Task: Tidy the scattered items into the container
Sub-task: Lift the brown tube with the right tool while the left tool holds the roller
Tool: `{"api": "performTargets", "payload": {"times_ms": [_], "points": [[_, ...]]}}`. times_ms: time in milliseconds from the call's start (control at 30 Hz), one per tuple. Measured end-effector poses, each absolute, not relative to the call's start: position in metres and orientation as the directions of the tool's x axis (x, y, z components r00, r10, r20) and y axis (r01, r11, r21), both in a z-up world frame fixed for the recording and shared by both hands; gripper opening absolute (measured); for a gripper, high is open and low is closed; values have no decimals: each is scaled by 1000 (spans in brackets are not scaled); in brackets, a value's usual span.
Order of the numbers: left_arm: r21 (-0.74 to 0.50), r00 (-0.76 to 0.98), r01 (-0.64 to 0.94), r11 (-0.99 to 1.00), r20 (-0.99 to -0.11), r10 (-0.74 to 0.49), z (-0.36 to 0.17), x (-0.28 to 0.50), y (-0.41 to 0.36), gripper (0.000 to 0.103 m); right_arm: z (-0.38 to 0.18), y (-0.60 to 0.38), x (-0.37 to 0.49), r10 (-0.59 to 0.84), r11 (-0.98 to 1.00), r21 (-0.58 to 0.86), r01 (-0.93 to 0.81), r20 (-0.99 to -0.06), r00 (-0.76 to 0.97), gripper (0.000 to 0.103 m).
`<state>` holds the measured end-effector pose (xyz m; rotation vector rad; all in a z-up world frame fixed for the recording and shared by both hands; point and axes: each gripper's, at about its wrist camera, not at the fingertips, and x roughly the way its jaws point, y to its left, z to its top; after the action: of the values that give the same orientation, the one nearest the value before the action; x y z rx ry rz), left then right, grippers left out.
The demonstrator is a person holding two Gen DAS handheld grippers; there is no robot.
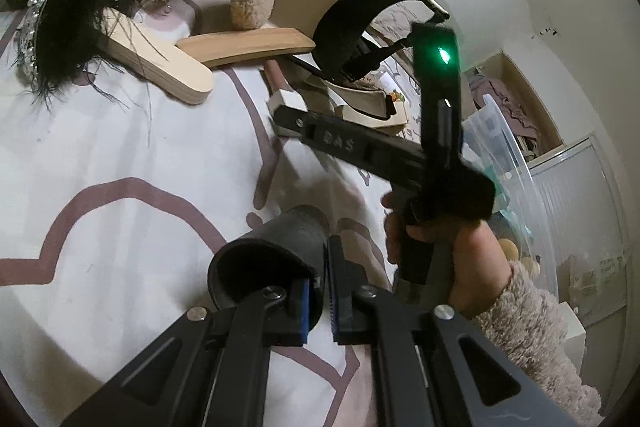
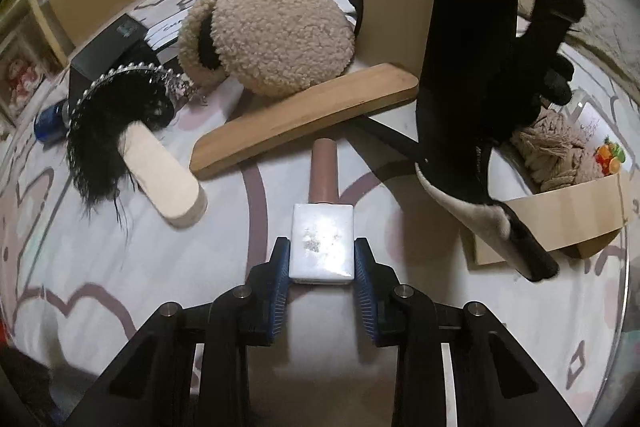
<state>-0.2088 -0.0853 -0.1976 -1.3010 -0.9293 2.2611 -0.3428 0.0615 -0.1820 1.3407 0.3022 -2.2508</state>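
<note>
My right gripper point(image 2: 322, 267) is shut on a white square bottle point(image 2: 322, 247) with a pinkish-brown cap point(image 2: 323, 169), just above the bedsheet; the bottle also shows in the left wrist view point(image 1: 286, 103). My left gripper point(image 1: 319, 301) is shut on the strap of a black shoe point(image 1: 276, 251), which it holds over the sheet. A clear plastic container point(image 1: 516, 171) stands at the right, beyond the bed edge, behind the right hand.
On the bed lie a fluffy beige wedge sandal point(image 2: 264, 39), a black feathered pearl-trimmed sandal point(image 2: 120, 119), a black high-heeled shoe point(image 2: 472, 39), a braided-strap sandal point(image 2: 560, 163), a black box point(image 2: 108, 47) and a blue can point(image 2: 48, 123). Blankets are piled at the back.
</note>
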Motion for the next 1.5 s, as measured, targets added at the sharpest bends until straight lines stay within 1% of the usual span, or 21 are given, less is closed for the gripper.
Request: {"api": "performTargets", "payload": {"times_ms": [267,600,867,967,1067,1233,1367,1400,1433,1500], "points": [[-719,-507,33,-694,-610,609,-200,-205,-92,8,-180,99,-306,-296,-813,32,582,-882,-366,32],[-713,-511,51,-699,-620,595,-200,-202,-93,10,-177,144,-235,-350,-802,115,586,-885,-307,32],[-711,-505,72,-700,-631,589,-204,-199,-93,10,-177,144,-184,-358,-743,109,661,-899,-254,32],[-706,-501,69,-705,-636,587,-204,-198,-90,10,-176,143,-169,-328,-715,63,696,-910,-255,32],[-706,-496,69,-705,-637,590,-204,-197,-89,11,-176,146,-165,-289,-720,14,694,-915,-281,32],[-706,-491,68,-705,-639,592,-205,-195,-88,11,-173,162,-179,-266,-769,9,639,-914,-307,32],[-705,-490,68,-706,-640,592,-205,-195,-88,11,-175,173,-193,-198,-801,-49,597,-919,-342,32],[-705,-490,68,-706,-640,592,-205,-195,-88,11,-176,175,-197,-191,-808,-48,588,-922,-338,35],[-706,-489,68,-705,-640,593,-205,-195,-88,11,-176,178,-199,-181,-814,-53,579,-923,-339,40],[-705,-489,68,-706,-640,592,-205,-195,-88,11,-177,180,-202,-121,-822,-118,558,-920,-373,71]]}}
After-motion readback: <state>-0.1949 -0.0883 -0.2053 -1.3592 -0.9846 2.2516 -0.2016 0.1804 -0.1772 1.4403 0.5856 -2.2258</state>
